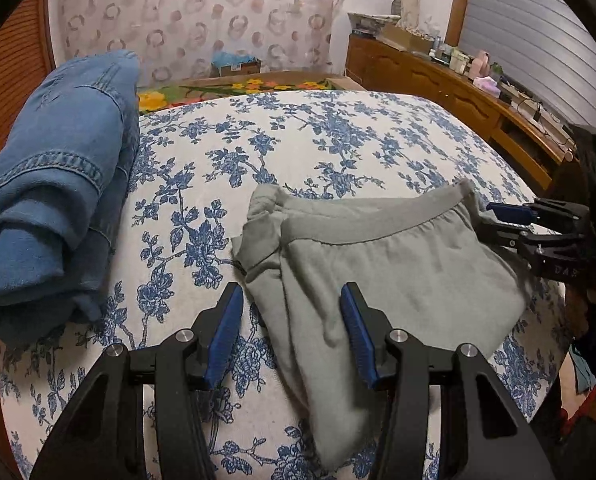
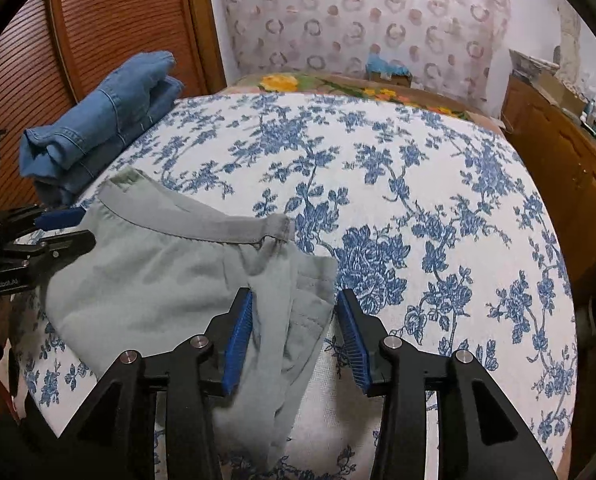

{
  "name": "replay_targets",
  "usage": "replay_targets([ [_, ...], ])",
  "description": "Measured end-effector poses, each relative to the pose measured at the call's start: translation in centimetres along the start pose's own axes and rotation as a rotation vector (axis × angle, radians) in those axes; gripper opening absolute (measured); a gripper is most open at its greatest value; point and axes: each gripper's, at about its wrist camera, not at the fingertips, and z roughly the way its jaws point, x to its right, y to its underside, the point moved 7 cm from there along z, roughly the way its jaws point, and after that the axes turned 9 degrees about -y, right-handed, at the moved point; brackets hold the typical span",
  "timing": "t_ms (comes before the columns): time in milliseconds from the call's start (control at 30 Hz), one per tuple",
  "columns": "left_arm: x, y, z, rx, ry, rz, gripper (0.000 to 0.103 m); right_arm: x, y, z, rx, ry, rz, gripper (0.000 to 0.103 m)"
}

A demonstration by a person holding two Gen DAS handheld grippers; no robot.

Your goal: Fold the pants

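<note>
Pants: the grey pants (image 1: pixel 382 256) lay bunched on the floral bedspread (image 1: pixel 338 140), waistband (image 1: pixel 362 226) toward the far side, one fabric end trailing to the near edge.
Left gripper: the left gripper (image 1: pixel 291 332) had its jaws wide apart at the left end of the garment — blue pads (image 1: pixel 227 332) bracketing a hanging fold, gripping nothing.
Right gripper: the right gripper (image 2: pixel 293 334) was likewise spread, straddling the loose fabric at the right end; nothing pinched.
Pose: both tools came in low from the near edge, fingers aimed across the bed and roughly level with the cloth, one at each end of the pants. In the left view, the right one sat just beside the waistband corner.
Step in hand: likely taking hold of both ends to spread or fold the garment.
Doing it well: close each pair on one clean edge, not a wad of layers — then lift evenly so the cloth stays square.
Nearby: folded jeans (image 1: pixel 49 184) sat at the left of the bed, well apart.
</note>
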Motion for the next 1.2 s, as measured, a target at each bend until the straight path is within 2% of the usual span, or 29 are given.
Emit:
replay_targets([
  [167, 0.1, -0.2, 0.5, -0.008, -0.006, 0.008, 0.052, -0.3, 0.4, 0.0, 0.022, 0.016, -0.02, 0.049],
  [533, 0.0, -0.9, 1.7, -0.016, 0.009, 0.002, 0.052, -0.5, 0.6, 0.0, 0.019, -0.005, -0.026, 0.057],
  [1000, -0.2, -2.0, 2.4, -0.02, 0.055, -0.002, 0.052, -0.6, 0.5, 0.0, 0.013, 0.005, -0.035, 0.058],
  [1200, -0.3, -2.1, 2.6, -0.036, 0.048, 0.0, 0.052, -0.4, 0.0, 0.3, -0.016, -0.003, -0.019, 0.057],
])
